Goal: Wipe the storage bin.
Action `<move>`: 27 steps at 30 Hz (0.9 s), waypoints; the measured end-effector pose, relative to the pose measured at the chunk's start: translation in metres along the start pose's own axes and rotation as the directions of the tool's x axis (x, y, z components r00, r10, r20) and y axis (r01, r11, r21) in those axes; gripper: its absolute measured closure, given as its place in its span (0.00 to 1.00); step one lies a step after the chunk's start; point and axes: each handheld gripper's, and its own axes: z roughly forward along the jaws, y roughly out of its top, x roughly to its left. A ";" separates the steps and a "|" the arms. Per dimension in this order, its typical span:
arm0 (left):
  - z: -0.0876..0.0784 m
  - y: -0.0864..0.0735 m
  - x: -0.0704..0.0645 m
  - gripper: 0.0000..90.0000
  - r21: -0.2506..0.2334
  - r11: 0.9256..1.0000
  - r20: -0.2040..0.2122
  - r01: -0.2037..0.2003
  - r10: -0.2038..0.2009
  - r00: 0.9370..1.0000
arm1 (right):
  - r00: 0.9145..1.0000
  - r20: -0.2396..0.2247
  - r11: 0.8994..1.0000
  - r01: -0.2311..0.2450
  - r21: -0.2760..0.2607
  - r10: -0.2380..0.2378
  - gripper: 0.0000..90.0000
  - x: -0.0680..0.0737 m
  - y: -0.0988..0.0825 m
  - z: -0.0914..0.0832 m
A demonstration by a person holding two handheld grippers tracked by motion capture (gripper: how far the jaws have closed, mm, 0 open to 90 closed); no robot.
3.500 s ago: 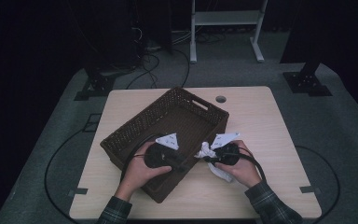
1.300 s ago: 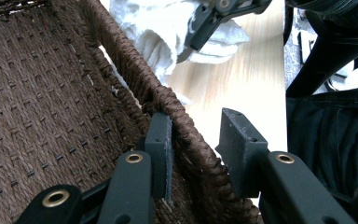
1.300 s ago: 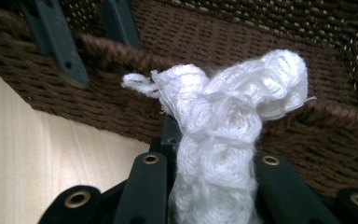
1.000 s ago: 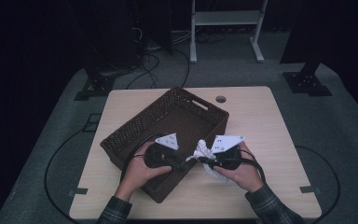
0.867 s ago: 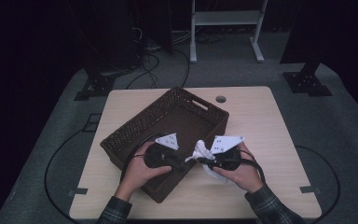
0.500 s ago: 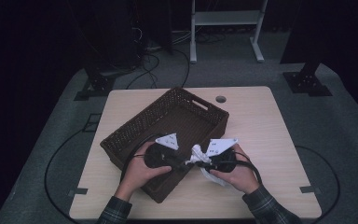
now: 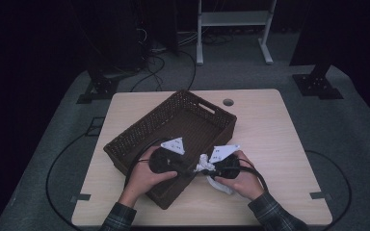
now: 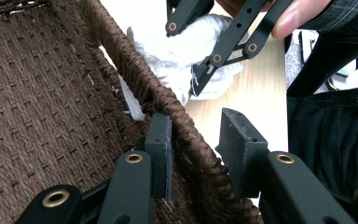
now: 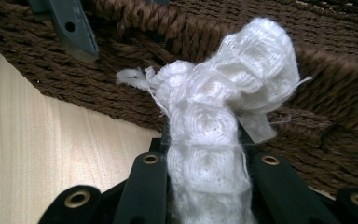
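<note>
A brown woven basket (image 7: pixel 139 132) lies slantwise on the light wooden table (image 7: pixel 279 125). My left gripper (image 7: pixel 189 172) straddles its near right rim (image 8: pixel 177 116), one pad inside and one outside, shut on the rim. My right gripper (image 7: pixel 206 167) sits just outside that rim, shut on a crumpled white cloth (image 9: pixel 233 84). The cloth (image 7: pixel 203 162) bulges up past the jaws against the basket's outer wall (image 9: pixel 345 93). More of the cloth (image 8: pixel 177 51) hangs under the right hand. The two grippers' tips nearly meet at the rim.
The basket's floor (image 8: pixel 42 102) looks bare where it shows. A small round grommet (image 7: pixel 228 102) sits in the table near its far edge. Cables loop on the grey floor around the table, and a white stand (image 7: pixel 231 19) is behind it.
My right gripper has sunk a little with the cloth, closer to the basket's rim. The left gripper and the basket have not moved.
</note>
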 end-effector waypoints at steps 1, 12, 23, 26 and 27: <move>0.000 0.000 0.000 0.72 0.000 1.000 0.000 0.000 0.000 1.000 | 1.000 -0.004 1.000 -0.004 -0.002 0.004 0.82 0.000 -0.001 0.001; 0.000 0.000 0.000 0.72 -0.001 1.000 0.001 -0.004 0.004 1.000 | 1.000 -0.013 0.997 0.000 0.072 0.001 0.82 0.000 -0.014 0.019; 0.000 0.000 0.000 0.72 -0.001 1.000 0.001 -0.005 0.005 1.000 | 1.000 -0.020 0.993 -0.004 0.119 0.006 0.82 -0.001 -0.022 0.037; 0.000 0.000 0.000 0.72 -0.002 1.000 0.002 -0.005 0.005 1.000 | 1.000 -0.023 0.992 -0.014 0.128 0.017 0.82 0.001 -0.023 0.038; 0.000 0.000 0.000 0.72 -0.002 1.000 0.002 -0.005 0.005 1.000 | 1.000 -0.023 0.992 -0.007 0.127 0.010 0.82 0.000 -0.023 0.038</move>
